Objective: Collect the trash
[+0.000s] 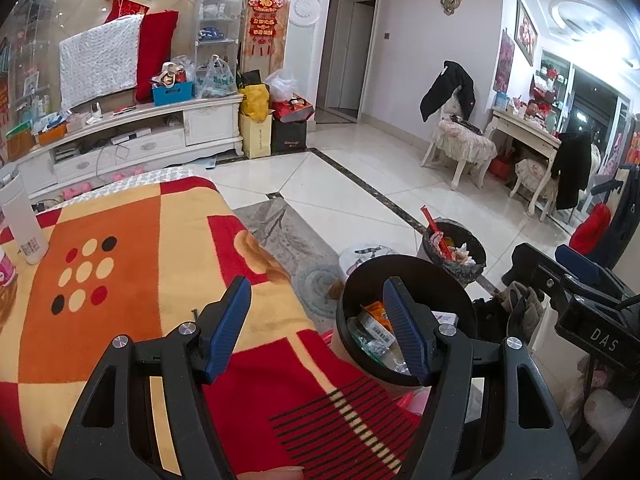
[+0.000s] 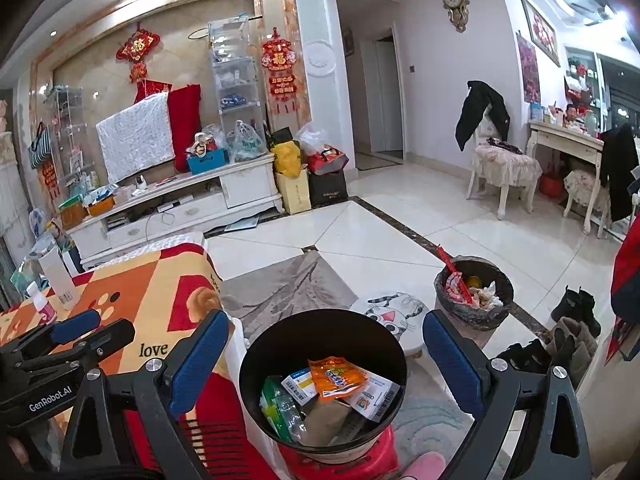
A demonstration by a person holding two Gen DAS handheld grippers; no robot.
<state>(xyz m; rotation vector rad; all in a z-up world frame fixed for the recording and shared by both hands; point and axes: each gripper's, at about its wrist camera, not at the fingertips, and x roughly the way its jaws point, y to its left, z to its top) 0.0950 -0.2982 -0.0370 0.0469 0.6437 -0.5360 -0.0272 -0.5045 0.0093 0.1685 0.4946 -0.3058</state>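
Observation:
A black bin (image 2: 320,322) stands on a red stool (image 2: 340,466) beside the blanket-covered table (image 1: 132,264). It holds an orange packet (image 2: 338,376), a white barcoded box (image 2: 298,386), a green wrapper (image 2: 272,402) and other wrappers. My right gripper (image 2: 324,316) is open above it, with a gap between each blue pad and the rim. My left gripper (image 1: 316,284) is open and empty over the table's edge, with the same bin (image 1: 404,268) just behind its right finger. A white bottle (image 1: 22,224) and a small pink-labelled bottle (image 1: 6,272) stand on the table at the far left.
A second bin (image 2: 474,300), lined with a dark bag and full of rubbish, stands on the floor beyond. A cat-face stool (image 2: 394,312) sits between the two bins. Boots (image 2: 576,308) lie at the right. A TV cabinet (image 2: 180,204) and chairs (image 2: 504,168) line the walls.

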